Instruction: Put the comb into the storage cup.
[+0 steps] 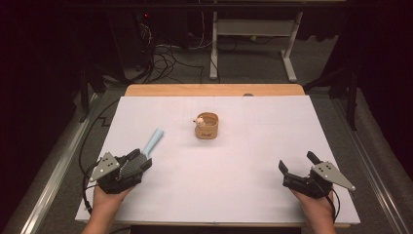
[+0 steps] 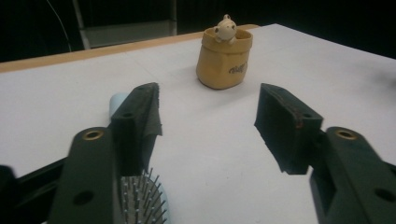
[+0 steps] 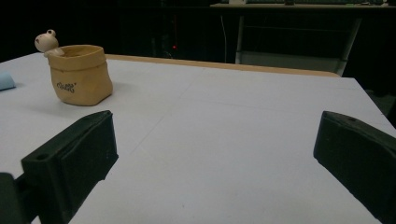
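A hairbrush (image 1: pixel 146 152) with a pale blue handle lies on the white table (image 1: pixel 243 146) at the left, handle pointing away from me. My left gripper (image 1: pixel 140 161) stands open over its bristle head. In the left gripper view the bristles (image 2: pixel 142 200) show under the left jaw, and the gripper's (image 2: pixel 208 116) jaws are wide apart with nothing between them. A small tan pot (image 1: pixel 207 126) with a little cream figure (image 1: pixel 199 120) on its rim stands mid-table; the pot (image 2: pixel 224 63) sits straight ahead. My right gripper (image 1: pixel 296 162) rests open at the right, with nothing in it.
In the right gripper view the pot (image 3: pixel 81 74) stands far left, the brush handle's tip (image 3: pixel 5 80) at the edge. A wooden strip (image 1: pixel 214 90) borders the table's far side. Beyond it are white desk legs (image 1: pixel 213 48) and floor cables (image 1: pixel 165 58).
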The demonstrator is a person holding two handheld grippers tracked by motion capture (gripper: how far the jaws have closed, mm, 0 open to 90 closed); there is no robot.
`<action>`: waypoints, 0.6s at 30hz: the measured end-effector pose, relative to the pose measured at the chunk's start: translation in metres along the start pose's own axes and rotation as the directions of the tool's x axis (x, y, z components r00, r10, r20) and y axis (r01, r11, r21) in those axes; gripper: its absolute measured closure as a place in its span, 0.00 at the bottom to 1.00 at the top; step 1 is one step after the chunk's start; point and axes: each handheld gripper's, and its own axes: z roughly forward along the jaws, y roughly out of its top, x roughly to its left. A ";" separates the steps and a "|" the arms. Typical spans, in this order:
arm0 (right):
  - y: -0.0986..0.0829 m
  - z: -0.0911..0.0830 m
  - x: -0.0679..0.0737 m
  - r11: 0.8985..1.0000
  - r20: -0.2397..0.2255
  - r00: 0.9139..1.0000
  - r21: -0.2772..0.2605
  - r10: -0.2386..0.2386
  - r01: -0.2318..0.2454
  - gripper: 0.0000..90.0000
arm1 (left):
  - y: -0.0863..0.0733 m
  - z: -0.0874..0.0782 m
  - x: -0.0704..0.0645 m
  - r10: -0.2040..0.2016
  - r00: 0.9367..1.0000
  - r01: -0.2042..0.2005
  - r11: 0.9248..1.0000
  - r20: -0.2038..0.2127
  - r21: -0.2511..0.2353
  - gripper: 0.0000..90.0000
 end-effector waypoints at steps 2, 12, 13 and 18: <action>0.000 0.000 0.001 1.000 0.001 1.000 0.001 -0.001 0.001 0.00 | 0.000 -0.001 0.001 -0.012 1.000 0.012 1.000 0.006 0.003 0.38; 0.000 -0.001 0.001 1.000 0.004 1.000 -0.001 0.000 0.000 0.00 | 0.003 -0.003 0.010 -0.027 0.999 0.026 0.999 -0.029 -0.021 0.17; 0.000 -0.001 0.000 1.000 0.005 1.000 -0.001 -0.001 0.001 0.00 | 0.003 -0.004 0.011 -0.027 0.999 0.027 0.999 -0.031 -0.025 0.15; 0.001 -0.001 0.000 1.000 0.007 1.000 -0.006 0.001 -0.001 0.00 | 0.009 -0.005 0.017 -0.030 0.998 0.026 0.998 -0.060 -0.065 0.02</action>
